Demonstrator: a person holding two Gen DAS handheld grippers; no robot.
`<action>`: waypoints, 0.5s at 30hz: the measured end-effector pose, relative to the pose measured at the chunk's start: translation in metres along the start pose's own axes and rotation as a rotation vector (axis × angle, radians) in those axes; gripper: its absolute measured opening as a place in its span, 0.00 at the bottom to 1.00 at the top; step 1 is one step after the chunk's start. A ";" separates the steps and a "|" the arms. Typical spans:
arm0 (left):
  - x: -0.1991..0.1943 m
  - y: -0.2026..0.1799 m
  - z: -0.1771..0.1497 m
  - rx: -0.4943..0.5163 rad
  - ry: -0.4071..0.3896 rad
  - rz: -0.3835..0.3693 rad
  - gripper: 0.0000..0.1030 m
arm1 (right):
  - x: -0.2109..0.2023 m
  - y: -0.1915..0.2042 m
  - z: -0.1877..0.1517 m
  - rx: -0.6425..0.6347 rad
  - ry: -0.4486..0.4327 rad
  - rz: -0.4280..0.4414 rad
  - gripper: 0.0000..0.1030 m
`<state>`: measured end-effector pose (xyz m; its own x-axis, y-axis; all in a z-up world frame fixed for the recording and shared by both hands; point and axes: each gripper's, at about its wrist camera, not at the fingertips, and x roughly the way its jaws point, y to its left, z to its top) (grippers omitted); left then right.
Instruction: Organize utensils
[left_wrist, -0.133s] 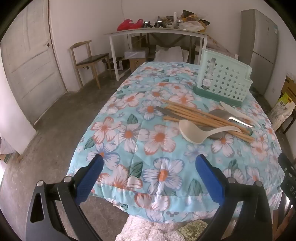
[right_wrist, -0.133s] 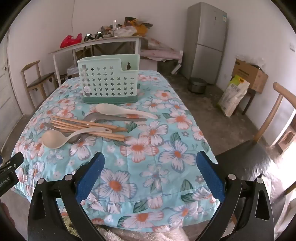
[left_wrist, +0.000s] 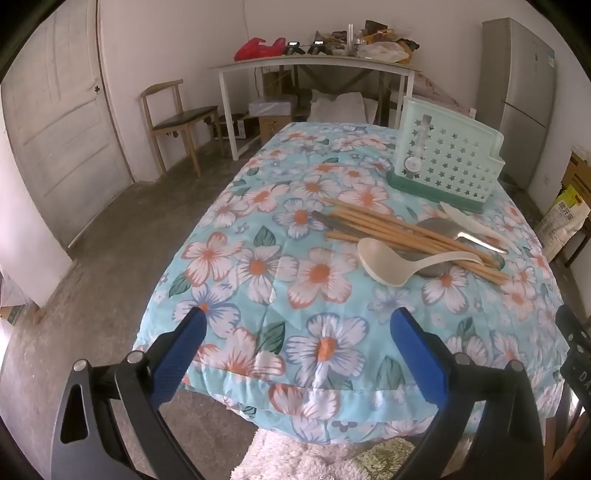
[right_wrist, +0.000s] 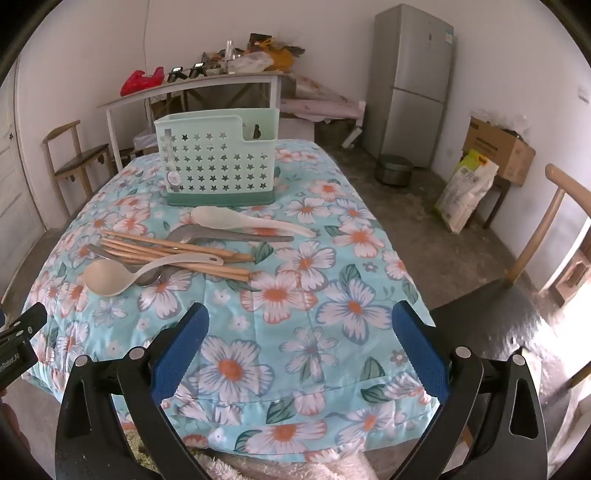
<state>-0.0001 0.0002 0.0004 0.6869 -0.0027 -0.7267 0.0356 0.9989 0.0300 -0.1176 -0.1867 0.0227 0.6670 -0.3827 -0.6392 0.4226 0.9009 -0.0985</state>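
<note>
Left gripper (left_wrist: 297, 325): spread wide, nothing between the blue pads (left_wrist: 177, 350); hovering over the near edge of the table, tilted down toward it, clear of every utensil.
Right gripper (right_wrist: 301, 323): spread wide too, empty; hovering over the near edge of the table, to the right of the utensil pile, touching nothing.
Table (right_wrist: 332, 295): covered by a turquoise floral quilt, hanging over the near edge.
Caddy (right_wrist: 218, 166): mint green, star-punched walls, darker green base; upright at the far side of the table, just behind the utensils; inside hidden from both views.
Chopsticks (right_wrist: 177, 253): several wooden ones in a loose bundle mid-table, roughly parallel, crossing over the metal spoons.
Beige ladle (right_wrist: 110, 277): nearest of the pile, bowl up at the left, handle lying across the chopsticks.
White spoon (right_wrist: 236, 221): flat on the quilt between caddy and chopsticks, handle pointing right.
Grey spoon (right_wrist: 221, 234): just in front of the white spoon, touching the chopstick bundle.
Metal spoon (left_wrist: 443, 230): under the chopsticks, only partly visible; exact count of metal pieces unclear.
Background: chair (left_wrist: 173, 118) by the door, cluttered side table (left_wrist: 314, 64), fridge (right_wrist: 413, 85), cardboard box (right_wrist: 498, 147) and a sack (right_wrist: 467, 192) on the floor.
</note>
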 end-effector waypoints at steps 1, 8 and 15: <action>0.000 0.000 0.000 0.000 0.001 0.000 0.95 | 0.000 0.000 0.000 0.000 -0.001 -0.001 0.92; -0.002 0.001 0.001 0.000 0.007 -0.006 0.95 | 0.002 -0.001 -0.001 0.000 0.003 0.000 0.92; 0.005 -0.001 -0.003 0.001 0.014 -0.002 0.95 | 0.002 -0.001 -0.001 -0.001 -0.001 -0.002 0.92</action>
<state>0.0010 -0.0003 -0.0056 0.6768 -0.0043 -0.7362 0.0381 0.9988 0.0292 -0.1171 -0.1883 0.0207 0.6668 -0.3845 -0.6384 0.4230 0.9005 -0.1005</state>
